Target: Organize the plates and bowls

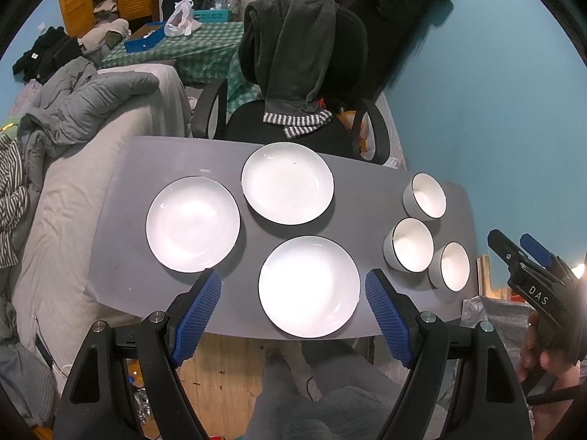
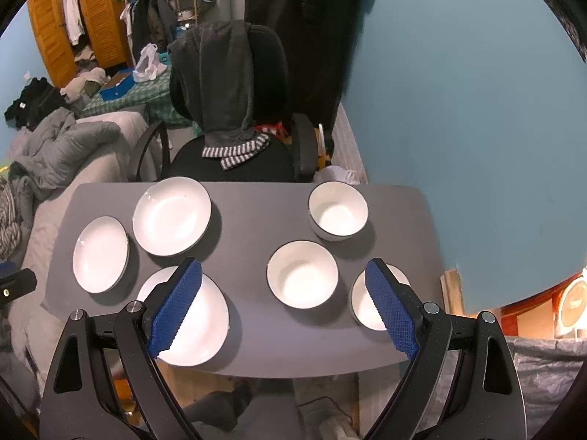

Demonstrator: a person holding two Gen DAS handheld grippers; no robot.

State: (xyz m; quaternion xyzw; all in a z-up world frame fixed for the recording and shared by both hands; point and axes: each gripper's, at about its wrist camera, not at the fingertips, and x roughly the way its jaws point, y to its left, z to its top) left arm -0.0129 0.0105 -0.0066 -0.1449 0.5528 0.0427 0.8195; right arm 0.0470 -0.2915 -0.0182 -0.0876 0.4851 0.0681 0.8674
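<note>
Three white plates lie on the grey table (image 1: 352, 183): a left plate (image 1: 193, 224), a far plate (image 1: 287, 183) and a near plate (image 1: 309, 286). Three white bowls stand at the right: a far bowl (image 2: 338, 211), a middle bowl (image 2: 302, 274) and a near bowl (image 2: 363, 304). My left gripper (image 1: 293, 315) hovers open above the near plate, holding nothing. My right gripper (image 2: 284, 306) is open above the table's front edge, its fingers either side of the middle bowl in the picture; its right finger (image 2: 390, 311) covers part of the near bowl. In the left wrist view the right gripper (image 1: 528, 256) shows at the right edge.
A black office chair (image 2: 234, 110) draped with a dark garment stands behind the table. A bed with grey bedding (image 1: 73, 168) runs along the left. A blue wall (image 2: 458, 110) is at the right. A hand (image 1: 543, 352) holds the right gripper. Wooden floor and clutter lie below the table's front.
</note>
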